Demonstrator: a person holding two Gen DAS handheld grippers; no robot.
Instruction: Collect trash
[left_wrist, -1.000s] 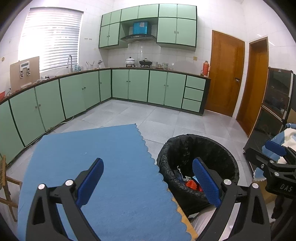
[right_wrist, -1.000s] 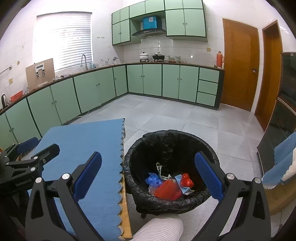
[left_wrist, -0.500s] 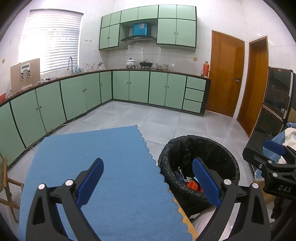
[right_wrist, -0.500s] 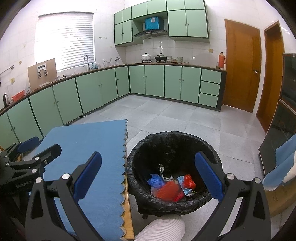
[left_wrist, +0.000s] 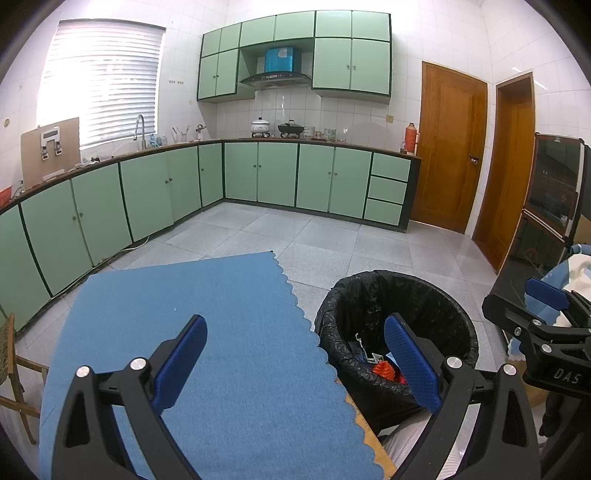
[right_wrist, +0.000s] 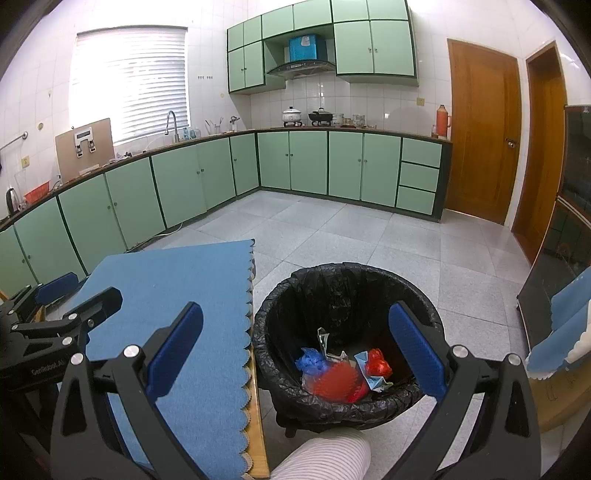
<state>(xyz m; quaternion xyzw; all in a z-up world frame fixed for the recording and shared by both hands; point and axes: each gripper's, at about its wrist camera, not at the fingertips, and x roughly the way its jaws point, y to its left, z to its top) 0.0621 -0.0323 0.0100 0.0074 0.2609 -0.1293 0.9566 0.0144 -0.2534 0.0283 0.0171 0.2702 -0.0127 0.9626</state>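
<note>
A round bin lined with a black bag (right_wrist: 347, 280) stands on the floor beside the table; red, blue and silvery trash (right_wrist: 341, 373) lies at its bottom. The same bin (left_wrist: 397, 291) shows at lower right in the left wrist view, with a red scrap (left_wrist: 382, 368) inside. My right gripper (right_wrist: 295, 347) hangs open above the bin's near rim, nothing between its blue pads. My left gripper (left_wrist: 295, 358) is open over the right edge of the blue cloth (left_wrist: 192, 325), holding nothing. Each gripper appears at the side of the other's view.
The blue scalloped cloth (right_wrist: 173, 288) covers a wooden table (right_wrist: 256, 417). Green cabinets (left_wrist: 258, 173) line the left and far walls. Two wooden doors (left_wrist: 452, 147) and a dark glass cabinet (left_wrist: 550, 206) stand at right. A striped sleeve or knee (right_wrist: 325, 458) sits below the bin.
Both views have tilted up slightly, so the bin and cloth sit a little lower in frame. Both grippers stay open and empty.
</note>
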